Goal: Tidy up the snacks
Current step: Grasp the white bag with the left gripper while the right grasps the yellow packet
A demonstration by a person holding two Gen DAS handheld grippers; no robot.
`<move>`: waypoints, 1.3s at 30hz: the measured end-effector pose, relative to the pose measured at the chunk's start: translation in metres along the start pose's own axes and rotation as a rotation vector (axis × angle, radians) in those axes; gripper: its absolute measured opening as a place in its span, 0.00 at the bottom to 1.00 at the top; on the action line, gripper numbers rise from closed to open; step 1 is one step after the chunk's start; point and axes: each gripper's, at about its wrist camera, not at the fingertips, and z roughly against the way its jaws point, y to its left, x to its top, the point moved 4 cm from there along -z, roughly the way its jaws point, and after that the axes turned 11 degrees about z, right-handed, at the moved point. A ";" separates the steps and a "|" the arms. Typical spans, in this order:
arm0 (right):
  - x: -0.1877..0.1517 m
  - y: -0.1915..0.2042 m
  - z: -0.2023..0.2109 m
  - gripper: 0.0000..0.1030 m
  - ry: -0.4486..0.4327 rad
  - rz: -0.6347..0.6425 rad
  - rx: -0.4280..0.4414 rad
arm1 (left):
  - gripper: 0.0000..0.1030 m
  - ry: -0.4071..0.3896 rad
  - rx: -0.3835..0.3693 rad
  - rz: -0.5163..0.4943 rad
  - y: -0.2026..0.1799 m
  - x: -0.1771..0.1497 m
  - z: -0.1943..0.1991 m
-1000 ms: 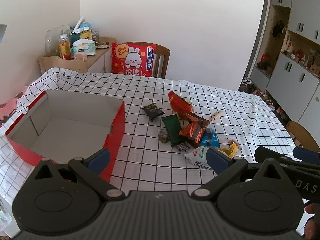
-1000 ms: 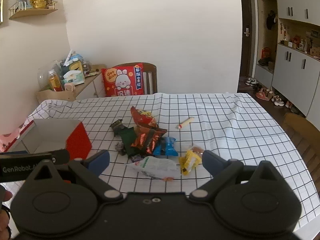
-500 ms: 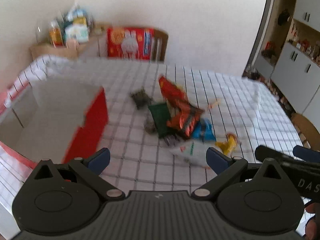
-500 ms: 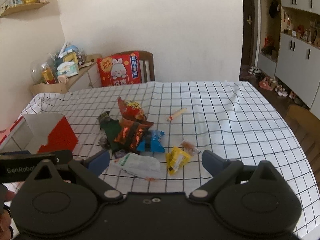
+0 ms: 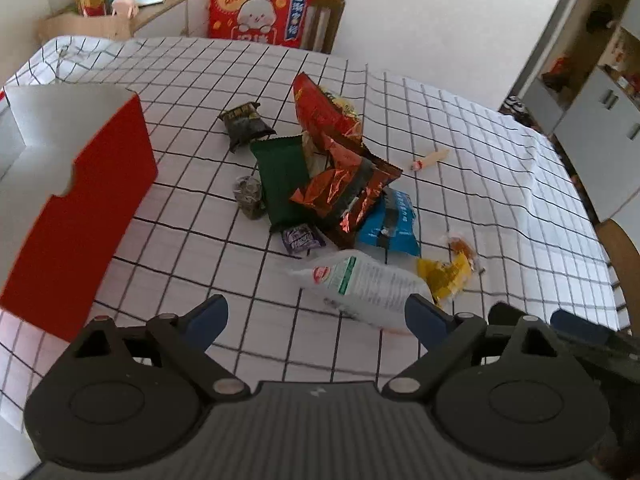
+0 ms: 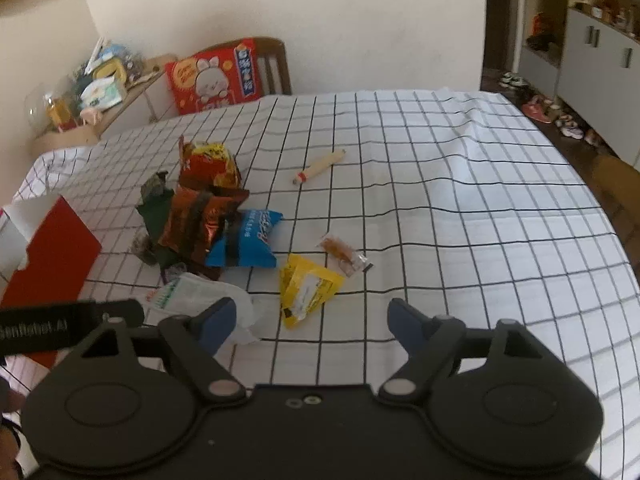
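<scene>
Left wrist view first: we are dipping toward the snack pile, which sits much nearer and lower in frame than a second ago. Our left gripper is hanging just above the white snack packet, its jaws released, having just narrowed a touch, with nothing pinched; the packet's near end is lying between the blue fingertips. The red cardboard box is standing open at the left, close beside us, its red wall a hard edge to mind on that side. Between the box and the green wrapper we are seeing bare checked tablecloth, good room for carrying packets across.

Right wrist view now: our right gripper is also coming in lower, and the yellow sachet is lying just ahead between its fingertips. Its jaws have just been closing in, yet they are not pressing on anything. The blue packet and the foil bags are heaped to the left, and the sausage stick is lying apart farther back. To the right the cloth is running bare to the table's edge. We judge both pickups are imminent.
</scene>
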 end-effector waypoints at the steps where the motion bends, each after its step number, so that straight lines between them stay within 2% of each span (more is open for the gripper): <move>1: 0.001 -0.003 -0.006 0.78 0.009 0.000 0.001 | 0.93 0.010 0.014 0.013 -0.002 0.002 -0.007; 2: 0.003 -0.006 -0.011 0.77 0.015 0.000 0.009 | 0.93 0.019 0.021 0.032 -0.003 0.004 -0.013; 5: 0.008 -0.012 -0.028 0.76 0.034 -0.010 0.041 | 0.84 0.055 0.034 0.097 -0.005 0.010 -0.031; 12: 0.017 -0.018 -0.062 0.68 0.067 -0.024 0.071 | 0.78 0.104 0.016 0.192 -0.010 0.020 -0.057; 17: 0.016 -0.020 -0.080 0.59 0.112 -0.062 0.117 | 0.77 0.129 0.006 0.206 -0.017 0.018 -0.069; 21: 0.016 -0.016 -0.090 0.50 0.134 -0.062 0.140 | 0.72 0.133 -0.006 0.212 -0.020 0.019 -0.073; 28: 0.016 -0.014 -0.091 0.29 0.131 -0.066 0.169 | 0.50 0.111 -0.065 0.244 -0.018 0.022 -0.070; 29: 0.016 -0.013 -0.090 0.28 0.128 -0.060 0.172 | 0.48 0.113 -0.074 0.245 -0.018 0.022 -0.070; 33: 0.015 -0.011 -0.087 0.23 0.118 -0.037 0.165 | 0.26 0.108 -0.103 0.236 -0.017 0.021 -0.066; 36: 0.015 -0.011 -0.083 0.19 0.114 -0.042 0.165 | 0.22 0.113 -0.113 0.219 -0.016 0.021 -0.063; 37: 0.014 -0.011 -0.080 0.19 0.109 -0.038 0.167 | 0.16 0.112 -0.122 0.212 -0.015 0.021 -0.062; 39: 0.012 -0.009 -0.075 0.19 0.101 -0.022 0.154 | 0.15 0.111 -0.143 0.192 -0.015 0.021 -0.056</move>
